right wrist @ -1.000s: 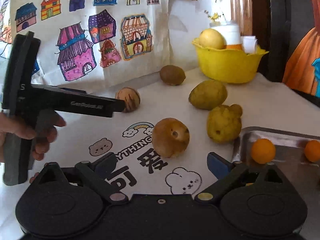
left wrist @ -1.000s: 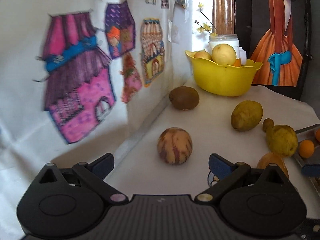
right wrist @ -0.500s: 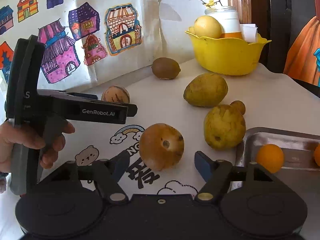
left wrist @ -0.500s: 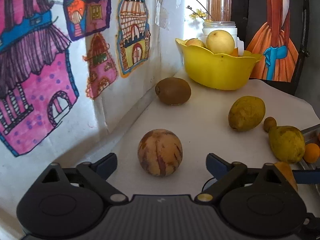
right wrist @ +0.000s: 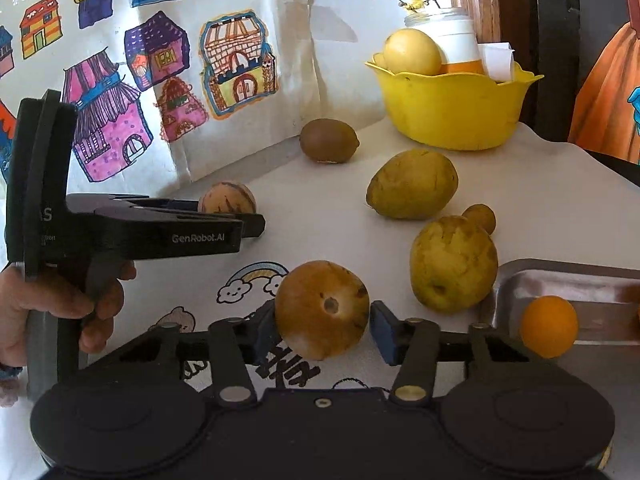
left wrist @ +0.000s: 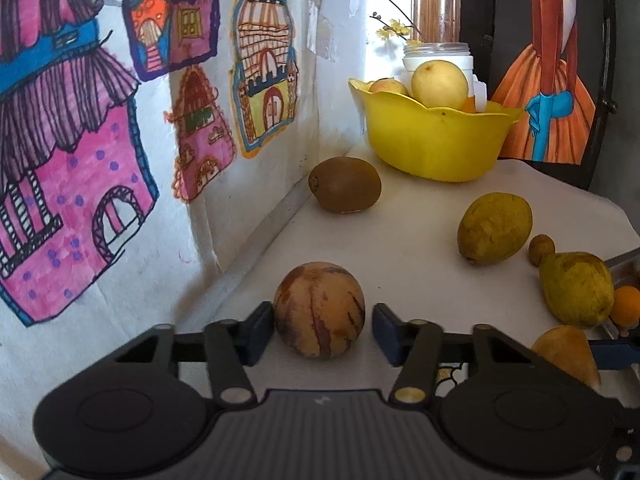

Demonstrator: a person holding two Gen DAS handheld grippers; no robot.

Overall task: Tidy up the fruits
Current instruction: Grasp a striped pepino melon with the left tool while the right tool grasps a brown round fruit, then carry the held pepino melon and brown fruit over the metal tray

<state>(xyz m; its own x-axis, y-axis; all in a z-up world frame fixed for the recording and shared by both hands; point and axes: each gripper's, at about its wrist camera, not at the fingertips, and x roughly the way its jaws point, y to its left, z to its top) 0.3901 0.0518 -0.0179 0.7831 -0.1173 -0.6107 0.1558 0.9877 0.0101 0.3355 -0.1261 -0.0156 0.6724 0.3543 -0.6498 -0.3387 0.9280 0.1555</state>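
Observation:
My left gripper (left wrist: 320,326) is open around a striped tan fruit (left wrist: 320,309) on the white table; its left pad touches the fruit, the right pad stands a small gap off. My right gripper (right wrist: 322,326) is open around a brown-yellow round fruit (right wrist: 322,309), left pad touching, right pad just apart. The left gripper also shows in the right wrist view (right wrist: 224,220), at the striped fruit (right wrist: 226,199). A yellow bowl (right wrist: 452,104) holding pale fruits stands at the back. A metal tray (right wrist: 568,280) at the right holds a small orange (right wrist: 549,326).
A kiwi (right wrist: 328,140), a large yellow-green fruit (right wrist: 412,184), a pear-like yellow fruit (right wrist: 452,264) and a small brown fruit (right wrist: 482,216) lie on the table. A wall with house drawings (left wrist: 100,140) runs along the left. A white jar (right wrist: 456,44) stands behind the bowl.
Both grippers have moved forward onto their fruits and their jaws have narrowed, so each fruit now sits between the pads. No fruit has left the table.

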